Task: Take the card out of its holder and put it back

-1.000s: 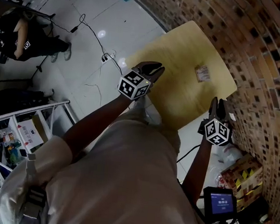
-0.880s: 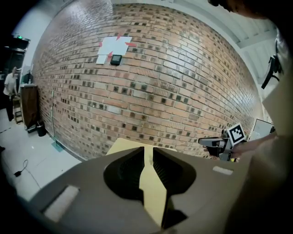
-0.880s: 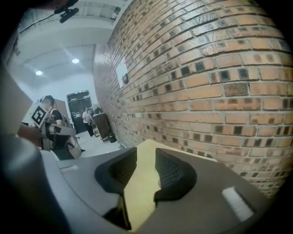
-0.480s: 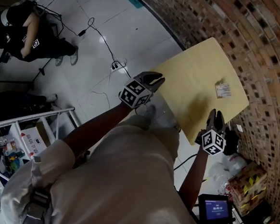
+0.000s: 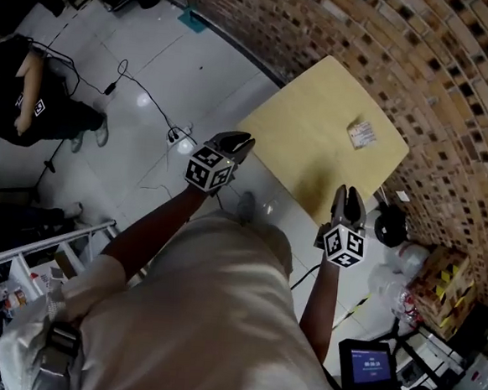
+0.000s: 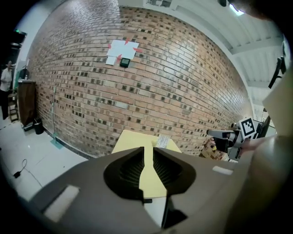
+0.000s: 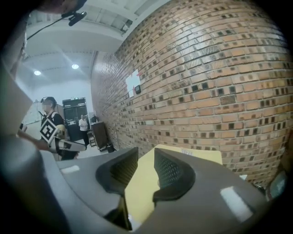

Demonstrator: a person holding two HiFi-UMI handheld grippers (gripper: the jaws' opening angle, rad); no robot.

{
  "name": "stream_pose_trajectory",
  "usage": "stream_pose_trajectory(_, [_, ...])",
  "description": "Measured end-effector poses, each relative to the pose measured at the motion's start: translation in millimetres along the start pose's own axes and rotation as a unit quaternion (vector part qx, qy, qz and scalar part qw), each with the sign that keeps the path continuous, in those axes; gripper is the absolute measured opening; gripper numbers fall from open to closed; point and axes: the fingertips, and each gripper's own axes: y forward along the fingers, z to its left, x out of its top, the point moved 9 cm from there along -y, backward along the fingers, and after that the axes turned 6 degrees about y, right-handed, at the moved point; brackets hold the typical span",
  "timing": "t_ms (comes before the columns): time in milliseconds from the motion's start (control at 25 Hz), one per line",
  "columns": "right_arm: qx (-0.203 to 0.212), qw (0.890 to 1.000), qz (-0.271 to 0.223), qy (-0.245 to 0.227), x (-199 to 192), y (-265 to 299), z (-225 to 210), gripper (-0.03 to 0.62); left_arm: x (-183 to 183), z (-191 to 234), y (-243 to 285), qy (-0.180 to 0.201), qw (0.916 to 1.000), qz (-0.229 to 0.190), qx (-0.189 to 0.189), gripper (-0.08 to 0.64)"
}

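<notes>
The card in its holder [image 5: 362, 134] lies flat on the far right part of the yellow table [image 5: 316, 137], close to the brick wall. It also shows small in the left gripper view as the card holder [image 6: 163, 140] and in the right gripper view as the card holder [image 7: 187, 151]. My left gripper [image 5: 234, 140] hangs over the floor just off the table's left edge, open with a narrow gap and nothing in it. My right gripper [image 5: 348, 196] sits at the table's near corner. Its jaws have just been closing, still open and empty.
A brick wall [image 5: 453, 97] runs behind the table. Cables and a power strip [image 5: 175, 136] lie on the white floor. A person in black [image 5: 24, 101] stands at the left. A screen [image 5: 368, 365], yellow-black boxes [image 5: 434, 285] and a round black object [image 5: 389, 227] crowd the lower right.
Both grippers have shifted along the table's near side. The left one is now off the left edge over the floor. The card holder has stayed where it was.
</notes>
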Motion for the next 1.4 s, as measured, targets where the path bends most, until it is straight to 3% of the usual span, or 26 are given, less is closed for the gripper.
stream_pose_trajectory(160, [-0.031,0.999,-0.037,0.010,5.7,-55.6,-8.7,0.115,5.6,-36.0,16.8,0.027,0.9985,0.012,-0.047,0.080])
stream_pose_trajectory(360, [-0.092,0.992,-0.075,0.036,-5.9,-149.0,-25.9,0.115,20.9,-108.3,43.5,0.085,0.9879,0.025,-0.128,0.080])
stream_pose_trajectory(600, [-0.119,0.987,-0.099,0.044,-24.8,-246.5,-35.4,0.115,18.9,-193.2,31.7,0.108,0.9804,0.013,-0.165,0.080])
stream_pose_trajectory(760, [-0.133,0.984,-0.108,0.049,-45.3,-282.6,-47.5,0.117,0.3,-226.6,11.0,0.112,0.9779,0.014,-0.176,0.080])
stream_pose_trajectory(1040, [-0.141,0.982,-0.102,0.067,-72.6,-306.8,-33.1,0.133,-27.8,-204.9,-27.0,0.093,0.9836,0.023,-0.153,0.080])
stream_pose_trajectory(1400, [-0.143,0.983,-0.089,0.067,-61.2,-273.2,6.6,0.143,-6.7,-144.4,-45.7,0.085,0.9853,0.001,-0.148,0.080])
